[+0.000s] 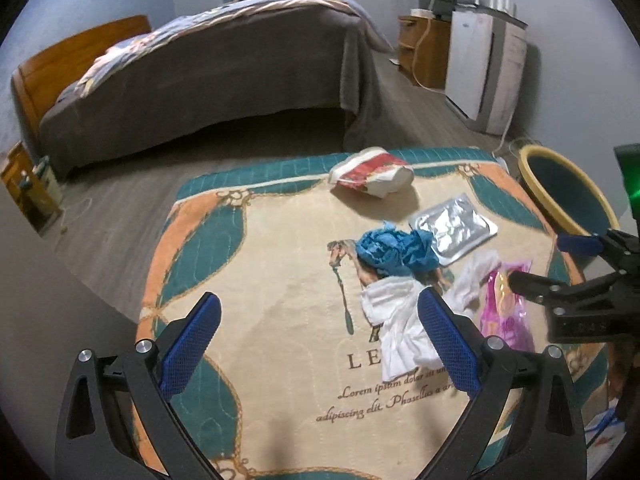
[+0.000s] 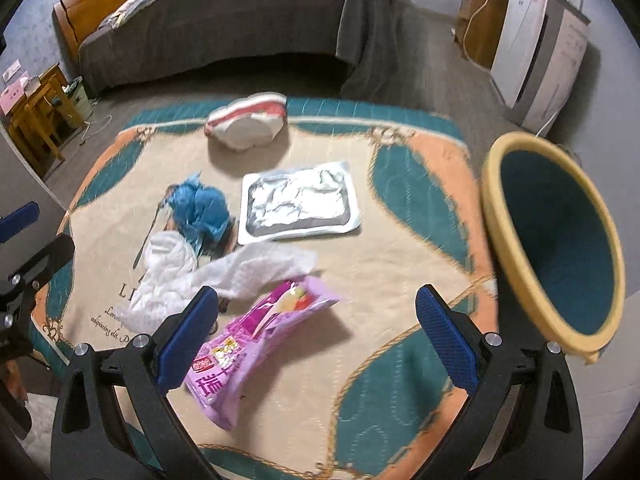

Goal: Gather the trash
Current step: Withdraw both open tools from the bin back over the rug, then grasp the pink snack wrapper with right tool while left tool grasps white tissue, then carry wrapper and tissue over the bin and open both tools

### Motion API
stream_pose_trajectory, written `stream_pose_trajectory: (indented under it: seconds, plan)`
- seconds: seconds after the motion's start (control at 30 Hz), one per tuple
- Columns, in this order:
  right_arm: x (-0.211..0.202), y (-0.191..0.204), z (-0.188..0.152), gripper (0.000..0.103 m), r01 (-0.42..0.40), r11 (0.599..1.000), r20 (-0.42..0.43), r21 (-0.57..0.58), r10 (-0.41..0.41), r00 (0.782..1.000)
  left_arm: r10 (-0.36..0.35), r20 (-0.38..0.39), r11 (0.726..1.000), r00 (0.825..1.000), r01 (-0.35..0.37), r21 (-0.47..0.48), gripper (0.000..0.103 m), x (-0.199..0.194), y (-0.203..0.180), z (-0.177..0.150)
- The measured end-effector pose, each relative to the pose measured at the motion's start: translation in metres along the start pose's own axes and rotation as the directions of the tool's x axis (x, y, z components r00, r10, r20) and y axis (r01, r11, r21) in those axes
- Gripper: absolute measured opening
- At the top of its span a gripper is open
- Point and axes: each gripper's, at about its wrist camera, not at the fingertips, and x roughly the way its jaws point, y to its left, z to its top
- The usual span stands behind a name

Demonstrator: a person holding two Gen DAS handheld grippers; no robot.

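Observation:
Trash lies on a patterned rug [image 1: 280,300] [image 2: 400,260]: a red-and-white crumpled bag [image 1: 370,172] [image 2: 248,124], a silver foil pouch [image 1: 454,228] [image 2: 298,208], a crumpled blue wrapper [image 1: 394,250] [image 2: 202,208], white tissues [image 1: 400,328] [image 2: 224,276] and a pink snack packet [image 1: 506,308] [image 2: 248,352]. My left gripper [image 1: 320,344] is open above the rug, its right finger over the tissues. My right gripper [image 2: 318,340] is open over the pink packet; it also shows in the left wrist view [image 1: 560,268].
A yellow-rimmed teal bin [image 1: 568,196] [image 2: 556,240] stands at the rug's right edge. A bed with a grey cover [image 1: 208,76] [image 2: 240,12] lies beyond the rug. A white cabinet [image 1: 484,68] [image 2: 536,52] stands at the far right wall.

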Motion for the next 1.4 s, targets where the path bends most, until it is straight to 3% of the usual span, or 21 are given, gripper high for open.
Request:
stream_pose_trajectory:
  seconds: [0.13, 0.23, 0.3, 0.4, 0.57, 0.63, 0.73, 0.9, 1.0, 1.17, 1.4]
  plan:
    - [0.008, 0.006, -0.004, 0.091, -0.041, 0.999, -0.026, -0.003, 0.041, 0.999, -0.033, -0.017, 0.999, 0.999, 0.033, 0.002, 0.098, 0.007, -0.002, -0.003]
    - [0.015, 0.013, -0.008, 0.054, -0.083, 0.996, -0.067, -0.034, 0.08, 0.995, -0.071, -0.022, 0.997, 0.997, 0.071, 0.006, 0.098, 0.012, -0.007, -0.003]
    - [0.018, 0.015, -0.01, 0.024, -0.095, 0.994, -0.09, -0.05, 0.091, 0.992, -0.097, -0.027, 0.995, 0.995, 0.097, 0.004, 0.098, 0.016, -0.013, -0.003]
    - [0.015, 0.012, -0.012, 0.009, -0.102, 0.993, -0.083, -0.051, 0.097, 0.992, -0.139, -0.042, 0.99, 0.989, 0.14, 0.009, 0.098, 0.023, -0.024, -0.005]
    - [0.005, -0.002, -0.008, 0.008, -0.066, 0.997, -0.036, -0.038, 0.065, 0.997, -0.183, -0.075, 0.98, 0.98, 0.188, 0.06, 0.091, 0.034, -0.047, -0.013]
    - [0.003, -0.006, -0.006, 0.008, -0.056, 0.998, -0.027, -0.033, 0.055, 0.998, -0.204, -0.099, 0.974, 0.974, 0.212, 0.083, 0.073, 0.039, -0.057, -0.015]
    - [0.002, -0.01, -0.005, 0.008, -0.046, 0.998, -0.017, -0.035, 0.046, 0.999, -0.234, -0.116, 0.964, 0.965, 0.246, 0.104, 0.06, 0.043, -0.067, -0.017]
    - [0.002, -0.016, -0.006, 0.008, -0.054, 0.998, -0.021, -0.031, 0.053, 0.998, -0.263, -0.152, 0.95, 0.953, 0.283, 0.131, 0.055, 0.052, -0.082, -0.018]
    - [0.001, -0.02, -0.007, 0.008, -0.057, 0.998, -0.021, -0.026, 0.057, 0.998, -0.275, -0.176, 0.945, 0.945, 0.299, 0.133, 0.03, 0.057, -0.086, -0.018]
    - [-0.012, -0.03, -0.002, 0.008, -0.049, 0.999, 0.017, -0.015, 0.049, 0.999, -0.316, -0.104, 0.937, 0.943, 0.327, 0.124, 0.029, 0.041, -0.08, -0.001]
    - [-0.039, -0.052, 0.016, 0.008, -0.021, 1.0, 0.104, 0.016, 0.02, 0.994, -0.293, 0.011, 0.947, 0.956, 0.288, 0.142, 0.029, 0.013, -0.081, 0.031]
